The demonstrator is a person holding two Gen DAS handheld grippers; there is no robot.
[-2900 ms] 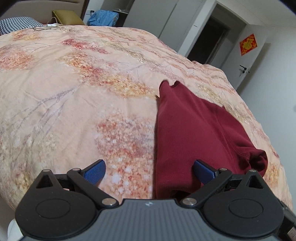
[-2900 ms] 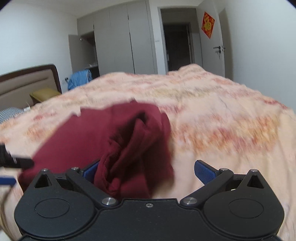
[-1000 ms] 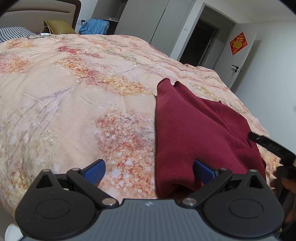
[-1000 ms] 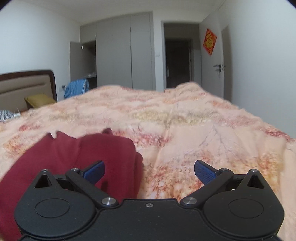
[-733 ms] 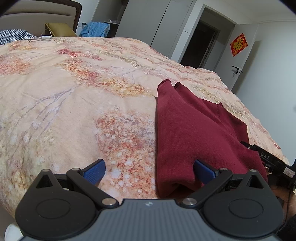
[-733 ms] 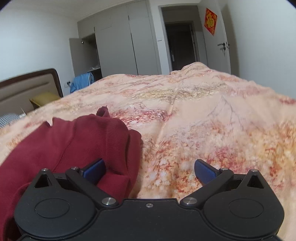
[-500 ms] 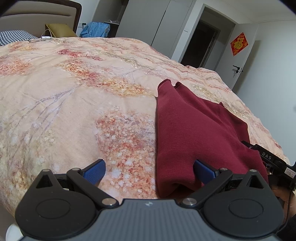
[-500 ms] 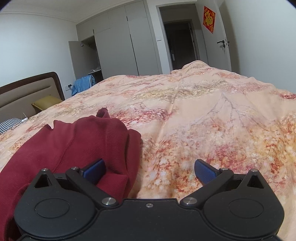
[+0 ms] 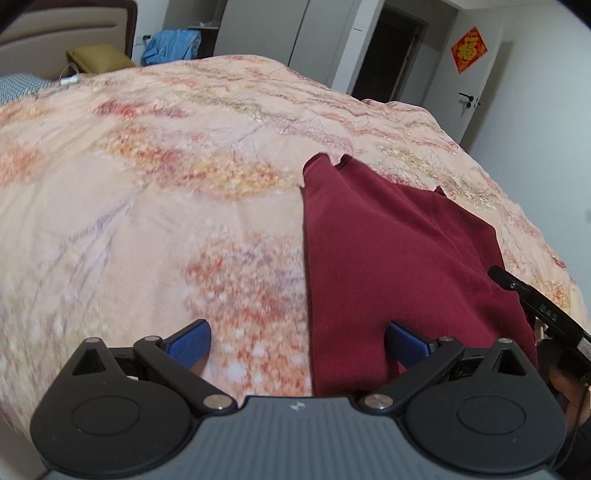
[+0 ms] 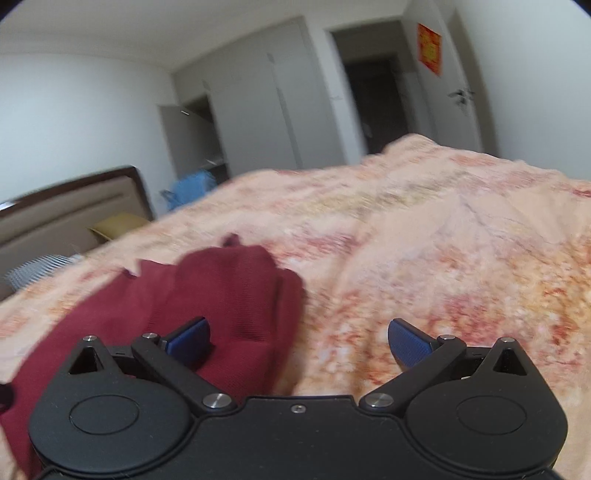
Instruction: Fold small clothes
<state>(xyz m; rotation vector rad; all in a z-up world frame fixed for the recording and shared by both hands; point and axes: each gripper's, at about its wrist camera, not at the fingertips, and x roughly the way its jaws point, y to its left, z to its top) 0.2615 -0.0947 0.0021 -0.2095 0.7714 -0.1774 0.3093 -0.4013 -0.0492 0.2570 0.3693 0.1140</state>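
— Since half a second ago, what changed in the left wrist view?

— Little: the left gripper (image 9: 297, 341) has pulled up slightly, and the bedspread (image 9: 155, 192) now reads blurred under it. Its blue fingers (image 9: 188, 341) remain spread wide, pinching nothing. The dark red garment (image 9: 388, 251) lies folded on the bed's near right part, its left edge running between the two fingers, the right finger over the cloth. Part of the right gripper (image 9: 543, 310), a black bar, juts in at the right edge over the garment's corner, a hand (image 9: 565, 384) below it.

— And the room there?

— A peach floral bedspread covers the bed; a brown headboard (image 9: 74, 26), a yellow pillow (image 9: 96, 59) and blue clothing (image 9: 173, 46) sit at the far left, a dark doorway (image 9: 391, 55) and a red door hanging (image 9: 470, 50) at the right.

— The right wrist view?

— Here the right gripper (image 10: 299, 338) has tilted upward, showing more wall and ceiling, with motion blur. Its fingers (image 10: 408, 341) stand wide apart, empty. The garment's rounded folded end sits at lower left, under the left finger; bare bedspread lies under the right one. Grey wardrobes (image 10: 266, 110), one door open, stand behind the bed.
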